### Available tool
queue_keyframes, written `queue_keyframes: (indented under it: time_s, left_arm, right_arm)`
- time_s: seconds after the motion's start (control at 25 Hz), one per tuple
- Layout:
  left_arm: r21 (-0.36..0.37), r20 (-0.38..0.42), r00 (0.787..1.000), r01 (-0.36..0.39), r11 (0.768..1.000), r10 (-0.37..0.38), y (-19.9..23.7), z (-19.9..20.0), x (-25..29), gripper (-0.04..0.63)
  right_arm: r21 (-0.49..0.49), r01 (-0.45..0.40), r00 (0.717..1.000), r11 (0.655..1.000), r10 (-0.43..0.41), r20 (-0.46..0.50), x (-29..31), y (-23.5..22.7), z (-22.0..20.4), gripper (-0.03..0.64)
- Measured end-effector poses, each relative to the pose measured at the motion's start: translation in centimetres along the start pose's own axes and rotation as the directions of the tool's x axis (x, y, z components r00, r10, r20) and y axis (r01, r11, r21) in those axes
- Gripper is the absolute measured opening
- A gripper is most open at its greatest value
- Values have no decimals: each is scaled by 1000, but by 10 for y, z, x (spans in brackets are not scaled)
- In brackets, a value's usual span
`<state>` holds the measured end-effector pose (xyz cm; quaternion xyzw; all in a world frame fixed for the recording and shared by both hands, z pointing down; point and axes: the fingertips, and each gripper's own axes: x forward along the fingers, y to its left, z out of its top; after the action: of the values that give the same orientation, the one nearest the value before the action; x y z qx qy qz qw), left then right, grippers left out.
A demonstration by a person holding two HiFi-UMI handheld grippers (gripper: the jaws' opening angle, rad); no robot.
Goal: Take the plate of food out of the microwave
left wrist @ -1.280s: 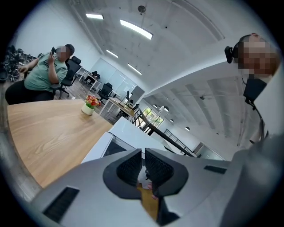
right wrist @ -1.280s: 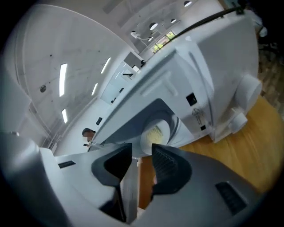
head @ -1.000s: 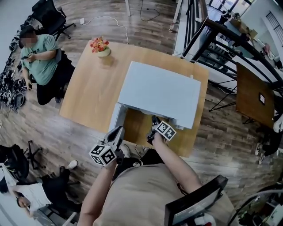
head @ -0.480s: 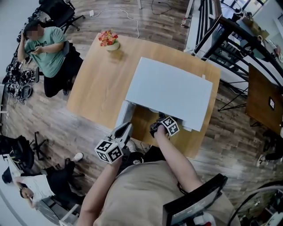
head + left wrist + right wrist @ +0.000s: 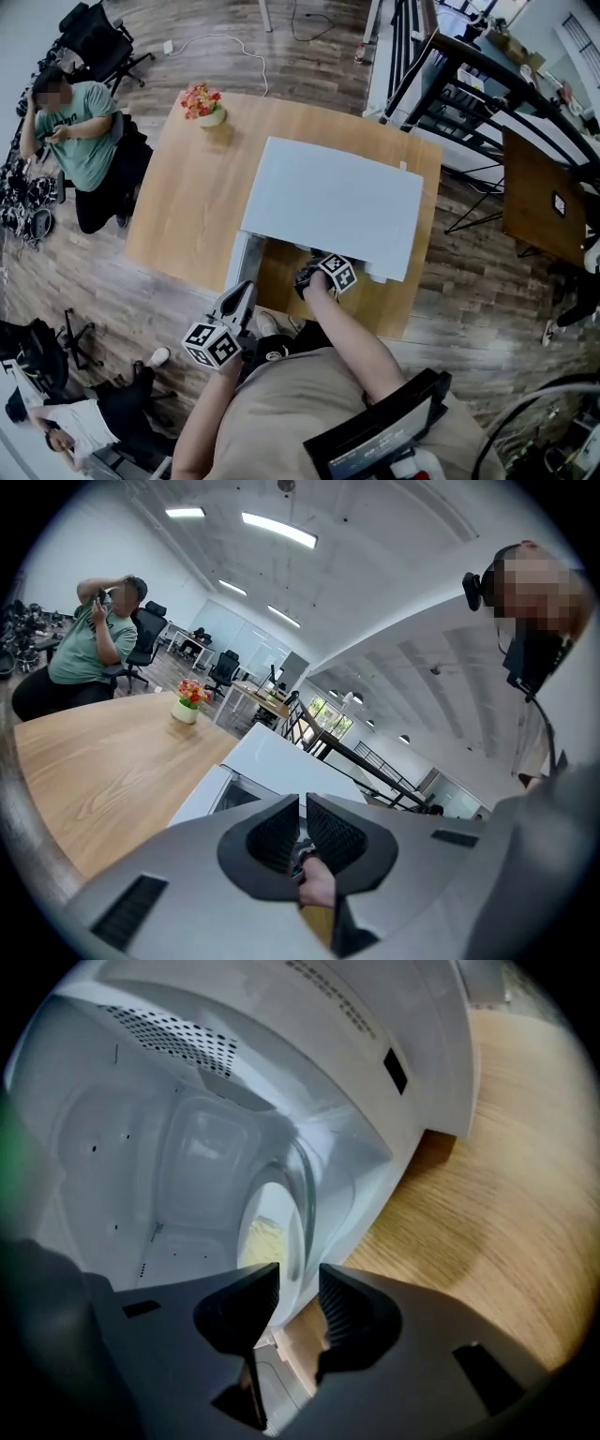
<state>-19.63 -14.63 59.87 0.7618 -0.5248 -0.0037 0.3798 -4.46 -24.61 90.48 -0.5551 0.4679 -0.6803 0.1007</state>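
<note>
Wooden table (image 5: 187, 197) in open office, microwave (image 5: 328, 202), right gripper (image 5: 298, 1274) apart at plate (image 5: 267, 1211) rim, left gripper (image 5: 302, 803) nearly closed

Bright ceiling lights (image 5: 277, 529), dark vignetted fisheye edges, soft foreground.

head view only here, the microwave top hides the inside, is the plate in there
observer: yes. The right gripper view shows the plate inside the microwave, with yellowish food on it.
operator: right tongs on it
observer: not clamped. The right gripper has its tongs apart, and the plate's near rim shows in the gap.
operator: left one holding anything
observer: no. The left gripper has its tongs together with nothing between them.
</note>
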Motion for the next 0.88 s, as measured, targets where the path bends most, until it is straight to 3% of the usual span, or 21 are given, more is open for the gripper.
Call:
queue_keyframes:
  time_s: [0.2, 0.32, 0.52, 0.68, 0.88]
  left_arm:
    - [1, -6, 1000, 16, 1000, -16, -10, -7, -1, 6]
    - [0, -5, 1000, 15, 1000, -15, -11, -8, -3, 6]
    - [3, -6, 1000, 26, 1000, -26, -18, -14, -3, 6]
    - [-4, -4, 999, 48, 999, -48, -26, -17, -5, 6]
    - [6, -6, 997, 78, 997, -78, -39, -18, -5, 6]
  right_arm:
    - [50, 12, 1000, 999, -12, 3, -5, -6, 4, 106]
    - [100, -48, 999, 994, 50, -13, -6, -3, 6, 46]
    - [92, -131, 991, 987, 134, -27, -13, 1, 13, 32]
    - [74, -268, 959, 961, 273, -73, -31, 16, 3, 12]
    - [82, -301, 942, 950, 310, -132, -54, 4, -11, 12]
